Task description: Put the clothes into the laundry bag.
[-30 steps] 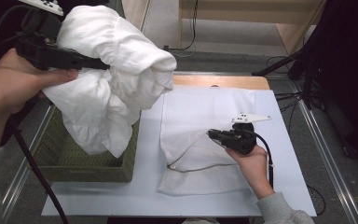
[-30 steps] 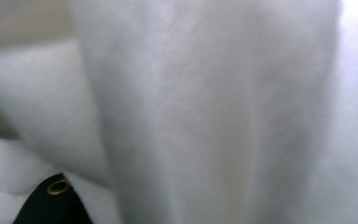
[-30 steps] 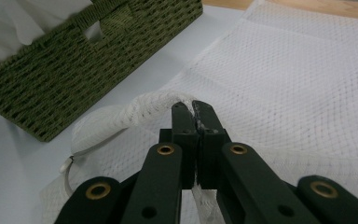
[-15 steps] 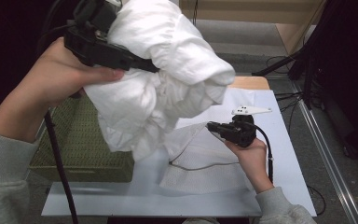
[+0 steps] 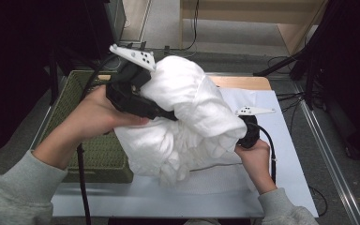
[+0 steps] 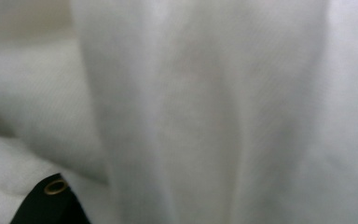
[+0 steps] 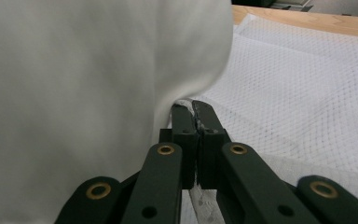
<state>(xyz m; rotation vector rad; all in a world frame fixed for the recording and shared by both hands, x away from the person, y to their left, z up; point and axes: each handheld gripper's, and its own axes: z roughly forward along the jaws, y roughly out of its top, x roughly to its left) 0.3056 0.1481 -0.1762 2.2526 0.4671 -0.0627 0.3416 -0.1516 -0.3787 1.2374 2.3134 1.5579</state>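
the table [image 5: 281,197], covered in a pale sheet, is carrying a green woven basket [image 5: 98,159] at its left side and a flat white mesh cloth [image 5: 225,180] across its middle and right. in the right gripper view the mesh cloth [image 7: 307,84] is lying spread out with a diamond weave, and a wooden strip of table is showing beyond it.

a big bundle of white cloth [image 5: 187,122] is hanging in the air between the basket and the right hand, above the mesh cloth and partly over the basket's near corner. it is draping over the front of the left tool [image 5: 168,115], which is coming in level from the left with the person's hand wrapped around its body. the bundle [image 6: 205,112] is pressing right up against the camera in the left gripper view, and the left tool is gripping it, though its jaws are buried in the folds.

the right tool [image 7: 195,108] is sitting low at the bundle's right edge, jaws fully closed and pinching a thin edge of the mesh cloth between them. the bundle is brushing against its left side there.
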